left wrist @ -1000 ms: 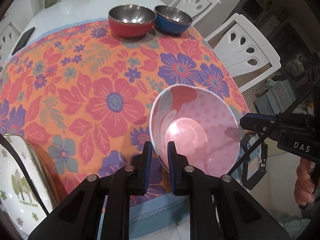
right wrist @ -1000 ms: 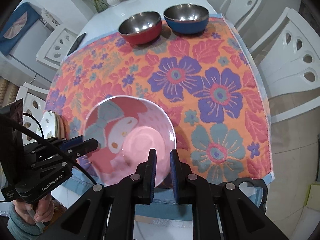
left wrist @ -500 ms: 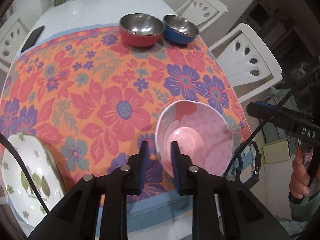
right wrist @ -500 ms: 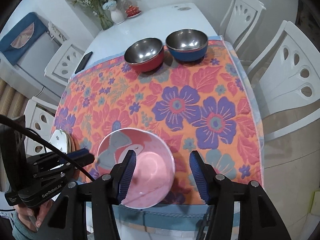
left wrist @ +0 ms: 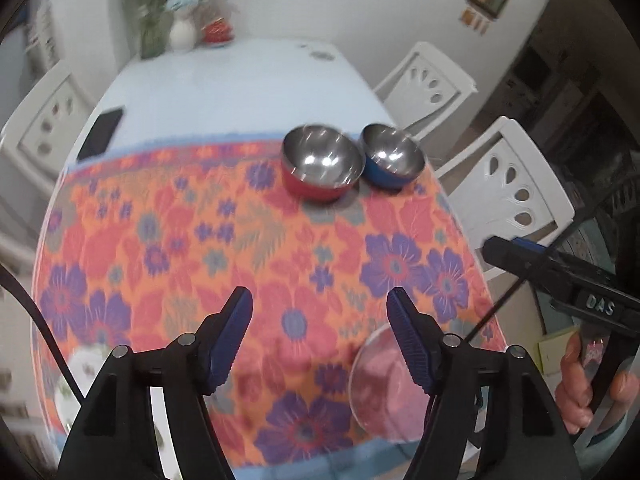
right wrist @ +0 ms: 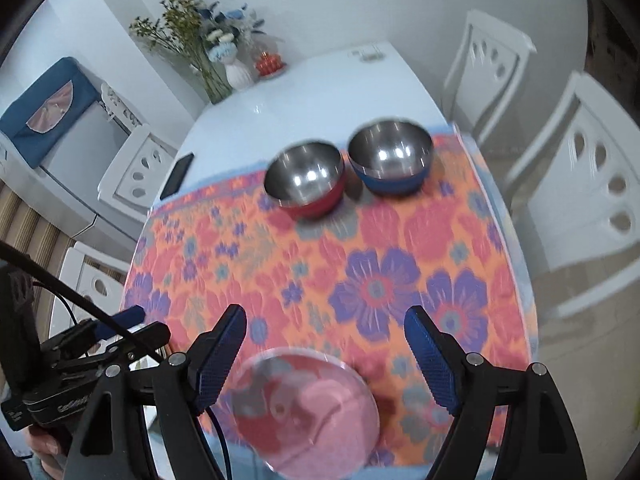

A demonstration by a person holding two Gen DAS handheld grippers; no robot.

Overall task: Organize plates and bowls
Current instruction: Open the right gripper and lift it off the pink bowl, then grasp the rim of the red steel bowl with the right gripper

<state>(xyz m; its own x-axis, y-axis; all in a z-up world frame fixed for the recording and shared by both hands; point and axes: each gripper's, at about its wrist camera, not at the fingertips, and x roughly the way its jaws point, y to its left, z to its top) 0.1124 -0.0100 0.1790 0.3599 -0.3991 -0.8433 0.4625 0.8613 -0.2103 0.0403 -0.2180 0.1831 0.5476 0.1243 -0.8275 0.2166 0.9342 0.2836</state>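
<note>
Left gripper and right gripper: jaws opening, nothing between pads (both angled downward); bare hand holds right grip

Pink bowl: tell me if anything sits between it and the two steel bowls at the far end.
Nothing visible does. Between the pink bowl at the near edge and the red bowl and blue bowl lies only bare floral cloth. Both grippers' fingers are opening, nothing between them.

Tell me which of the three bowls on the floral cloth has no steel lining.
The pink patterned bowl at the cloth's near edge; the red-shelled bowl and blue-shelled bowl are steel inside.
</note>
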